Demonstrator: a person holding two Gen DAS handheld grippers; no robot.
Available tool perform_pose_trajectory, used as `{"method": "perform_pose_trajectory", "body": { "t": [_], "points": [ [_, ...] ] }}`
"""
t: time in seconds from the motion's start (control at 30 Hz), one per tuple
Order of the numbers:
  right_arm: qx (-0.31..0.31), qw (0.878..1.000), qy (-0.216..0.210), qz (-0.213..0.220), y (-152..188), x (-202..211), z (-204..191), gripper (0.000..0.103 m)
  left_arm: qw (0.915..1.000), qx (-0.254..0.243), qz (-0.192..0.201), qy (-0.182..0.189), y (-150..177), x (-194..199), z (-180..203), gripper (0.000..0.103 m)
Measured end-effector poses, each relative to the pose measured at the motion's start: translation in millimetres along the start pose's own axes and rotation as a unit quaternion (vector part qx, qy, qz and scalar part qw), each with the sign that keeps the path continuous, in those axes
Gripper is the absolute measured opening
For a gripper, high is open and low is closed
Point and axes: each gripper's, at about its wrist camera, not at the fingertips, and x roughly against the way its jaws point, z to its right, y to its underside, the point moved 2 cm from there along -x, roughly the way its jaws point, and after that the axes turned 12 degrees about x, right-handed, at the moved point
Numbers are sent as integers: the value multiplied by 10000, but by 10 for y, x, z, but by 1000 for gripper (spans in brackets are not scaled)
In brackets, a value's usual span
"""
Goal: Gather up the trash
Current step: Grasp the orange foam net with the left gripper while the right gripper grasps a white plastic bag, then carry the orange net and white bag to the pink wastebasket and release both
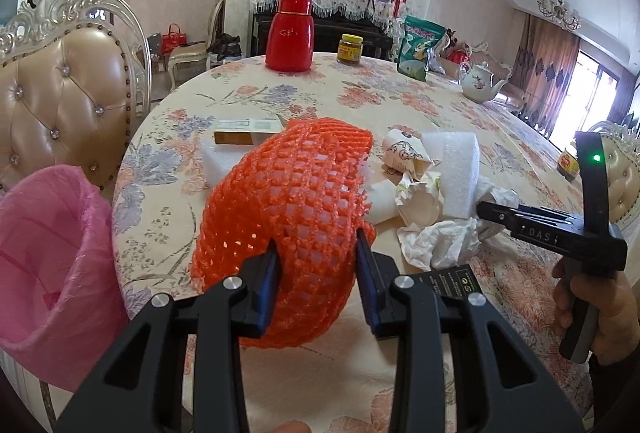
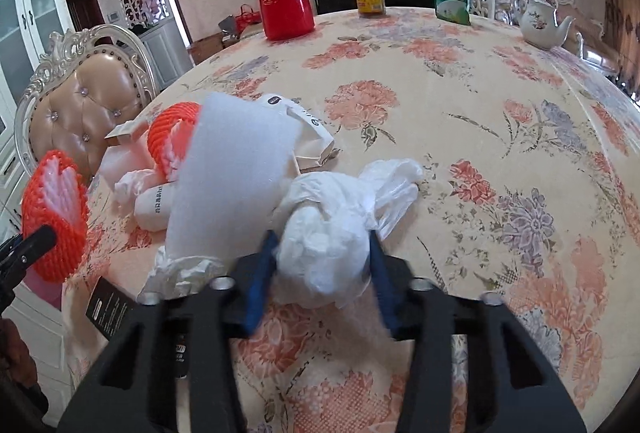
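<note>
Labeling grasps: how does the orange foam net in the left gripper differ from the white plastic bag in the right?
The orange foam net is an open lattice sleeve; the white plastic bag is a crumpled, solid film wad. The net looks raised off the table; the bag looks to be resting on it. Both sit clamped between blue pads, left gripper and right gripper.

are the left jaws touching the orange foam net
Touching: the left wrist view shows the left gripper with both jaws pressed into the orange foam net.
</note>
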Motion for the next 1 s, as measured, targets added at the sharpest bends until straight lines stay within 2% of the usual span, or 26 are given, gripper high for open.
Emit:
{"method": "perform_pose_trajectory", "body": {
  "t": [0.17, 0.3, 0.67, 1.0],
  "points": [
    [97, 9987, 452, 200, 11, 179, 21, 34, 10000, 11, 32, 11, 4, 27, -4, 34],
    [77, 9974, 584, 415, -8, 366, 60, 34, 9999, 28, 118, 28, -9, 70, -5, 34],
    [171, 9944, 355, 980, -212, 820, -156, 34, 9987, 42, 484, -153, -159, 321, -184, 34],
    [469, 9909, -29, 1259, -505, 919, -623, 34, 9947, 128, 893, -501, -372, 653, -590, 34]
  ]
}}
